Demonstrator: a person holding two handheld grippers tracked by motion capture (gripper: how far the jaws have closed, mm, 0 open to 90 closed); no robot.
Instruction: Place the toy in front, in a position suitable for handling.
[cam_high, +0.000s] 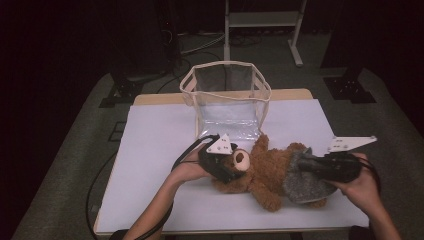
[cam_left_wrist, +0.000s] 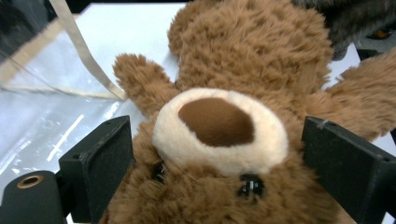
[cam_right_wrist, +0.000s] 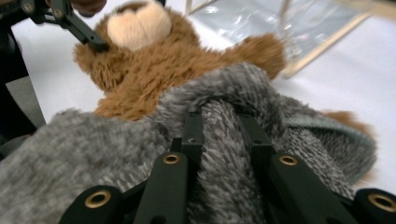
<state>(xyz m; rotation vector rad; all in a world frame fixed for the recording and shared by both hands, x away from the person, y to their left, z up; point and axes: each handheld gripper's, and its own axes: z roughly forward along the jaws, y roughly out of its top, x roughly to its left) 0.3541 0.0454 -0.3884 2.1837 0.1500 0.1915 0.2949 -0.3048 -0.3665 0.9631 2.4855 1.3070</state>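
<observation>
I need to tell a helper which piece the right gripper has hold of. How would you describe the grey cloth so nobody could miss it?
On the white table, in front of the clear bag, lies a brown teddy bear. The grey cloth wraps its lower half, the scene's only fuzzy grey thing.

Your two grippers work on a teddy bear on the white table

Your left gripper (cam_high: 231, 167) sits at the brown teddy bear (cam_high: 265, 175)'s head, your right gripper (cam_high: 305, 166) on the grey cloth (cam_high: 300, 187) over its lower body; a clear bag (cam_high: 226, 97) stands just behind the bear
</observation>
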